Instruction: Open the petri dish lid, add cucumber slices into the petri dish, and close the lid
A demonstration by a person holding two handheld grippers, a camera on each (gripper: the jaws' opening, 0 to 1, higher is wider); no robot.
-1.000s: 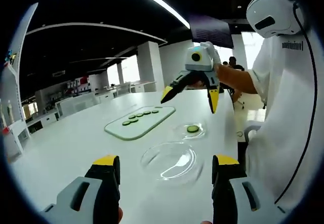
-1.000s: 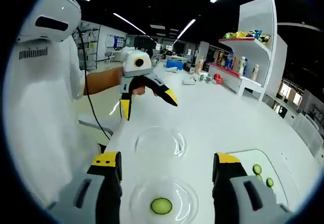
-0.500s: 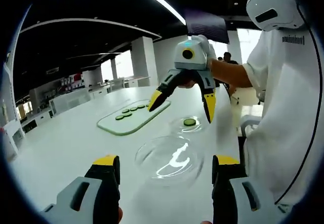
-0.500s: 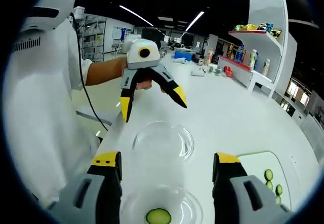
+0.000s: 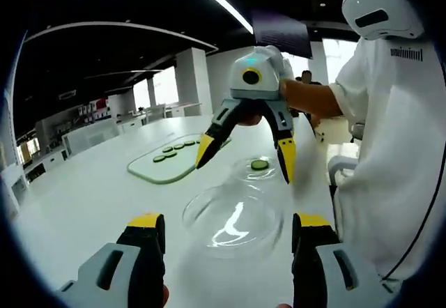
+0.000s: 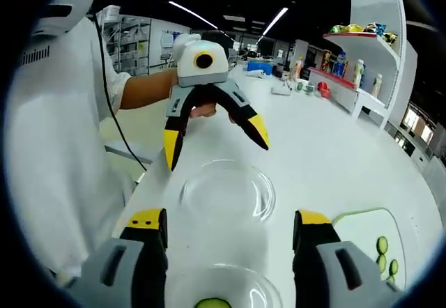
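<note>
A clear petri dish lid [image 5: 233, 217] lies flat on the white table, apart from the dish. The petri dish [image 5: 268, 175] beyond it holds one cucumber slice [image 5: 259, 164]. My left gripper [image 5: 228, 221] is open, its jaws low on either side of the lid. My right gripper [image 5: 244, 165] hangs open above the far rim of the lid, with nothing between its jaws. In the right gripper view the lid [image 6: 226, 191] lies between my open right gripper [image 6: 228, 219] and the open left gripper [image 6: 216, 148]. The dish [image 6: 237, 279] with its slice [image 6: 212, 302] sits at the bottom edge.
A green-edged cutting board [image 5: 150, 168] with several cucumber slices [image 5: 174, 148] lies past the dish, also seen as the board [image 6: 355, 235] at the right. A person in white [image 5: 390, 134] stands at the table edge. A shelf with bottles [image 6: 362, 50] stands far off.
The two grippers have come closer together over the lid; the right gripper has come lower and nearer. Lid, dish and slice lie where they were. Both stay open.
</note>
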